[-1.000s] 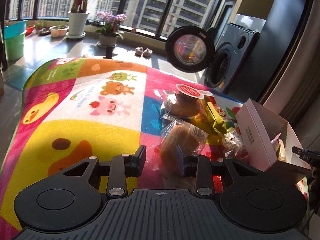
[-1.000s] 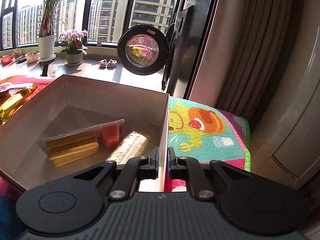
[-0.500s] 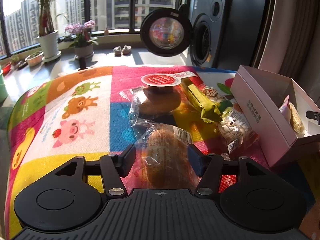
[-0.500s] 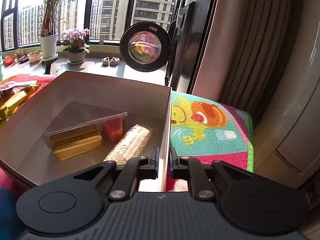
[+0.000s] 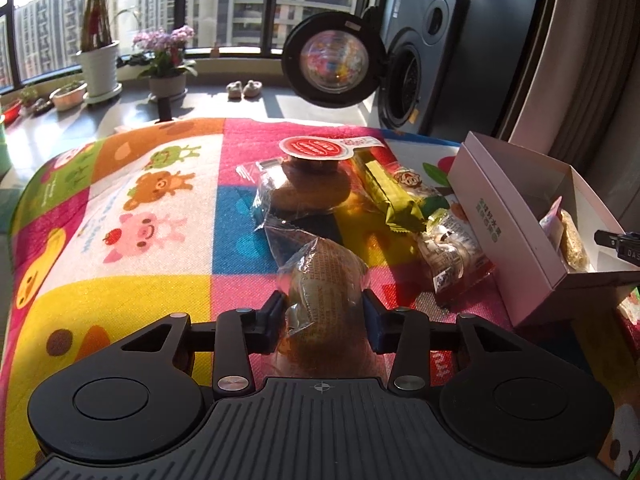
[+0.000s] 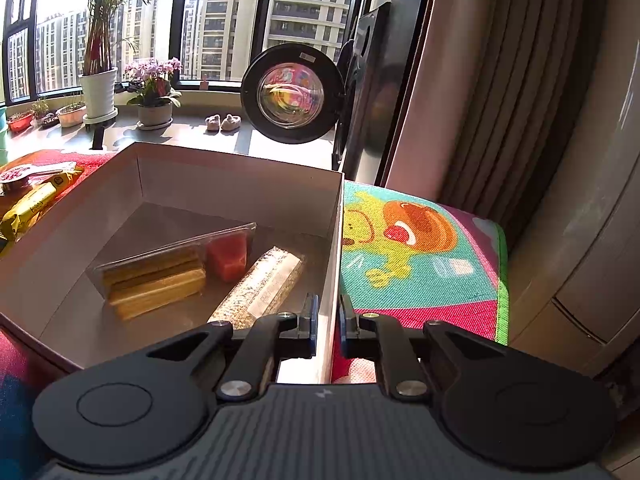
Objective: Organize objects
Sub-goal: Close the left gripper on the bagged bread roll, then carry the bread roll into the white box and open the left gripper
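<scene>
A bun in clear wrap (image 5: 320, 280) lies on the colourful cartoon mat (image 5: 160, 208), and my left gripper (image 5: 323, 314) is shut on it, a pad pressing each side. Behind it lie a second wrapped bun (image 5: 308, 192) under a red-lidded cup (image 5: 316, 148), a yellow-green packet (image 5: 392, 192) and a clear snack bag (image 5: 452, 252). To the right stands an open pale cardboard box (image 5: 500, 216). My right gripper (image 6: 328, 320) is shut on that box's right wall (image 6: 334, 240). Inside the box lie a sandwich pack (image 6: 160, 272) and a seed bar (image 6: 264, 284).
A washing machine with its round door open (image 5: 332, 64) stands beyond the mat. Potted plants (image 5: 164, 64) and small shoes (image 5: 244, 89) line the window sill. Curtains (image 6: 500, 100) and a cabinet (image 6: 592, 220) close off the right side. The mat's left half (image 5: 100, 280) holds no objects.
My left gripper swung right toward the snack pile, came up around the near wrapped bun, and its fingers closed in on it. The right gripper kept its hold on the box wall.
</scene>
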{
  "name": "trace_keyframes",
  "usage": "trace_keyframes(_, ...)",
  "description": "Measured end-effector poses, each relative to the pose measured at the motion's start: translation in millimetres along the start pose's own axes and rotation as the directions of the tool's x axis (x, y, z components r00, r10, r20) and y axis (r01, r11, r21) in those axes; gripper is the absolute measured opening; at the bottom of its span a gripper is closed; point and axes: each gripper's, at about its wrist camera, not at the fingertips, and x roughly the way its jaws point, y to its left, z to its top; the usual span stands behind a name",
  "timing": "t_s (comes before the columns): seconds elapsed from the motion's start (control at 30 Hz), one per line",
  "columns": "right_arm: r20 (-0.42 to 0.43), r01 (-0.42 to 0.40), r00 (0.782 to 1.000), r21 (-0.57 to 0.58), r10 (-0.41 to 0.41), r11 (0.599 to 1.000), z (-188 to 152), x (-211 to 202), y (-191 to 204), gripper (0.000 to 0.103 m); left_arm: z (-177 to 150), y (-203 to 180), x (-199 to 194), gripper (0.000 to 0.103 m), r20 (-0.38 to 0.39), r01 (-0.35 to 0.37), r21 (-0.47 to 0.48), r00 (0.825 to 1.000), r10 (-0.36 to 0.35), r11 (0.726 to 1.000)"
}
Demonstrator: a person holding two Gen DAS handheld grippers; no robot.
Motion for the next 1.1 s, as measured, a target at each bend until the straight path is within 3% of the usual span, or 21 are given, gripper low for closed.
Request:
trace_keyframes(0.3, -0.008, -0.006, 1.0, 0.014, 0.006, 1.0, 2, 1, -1, 0.011, 1, -13, -35, 0.043, 0.028, 0.046, 0.014, 0.999, -0.047, 0.999)
trace_keyframes(0.57, -0.01, -0.011, 1.0, 0.029, 0.011, 1.0, 3, 0, -2, 0.011, 21, -46, -58, 0.043, 0.056, 0.17, 0.039, 0.984, -0.172, 0.985)
trace_keyframes(0.8, -0.008, -0.028, 1.0, 0.057, 0.029, 0.998, 1, 1, -7, 0.011, 53, -103, -52, 0.043, 0.105, 0.272, 0.115, 0.953, -0.284, 0.955)
trace_keyframes(1.1, -0.002, -0.058, 0.998, 0.088, 0.059, 0.994, -1, 2, -13, 0.011, 74, -176, 1, 0.043, 0.123, 0.387, 0.159, 0.905, -0.407, 0.908)
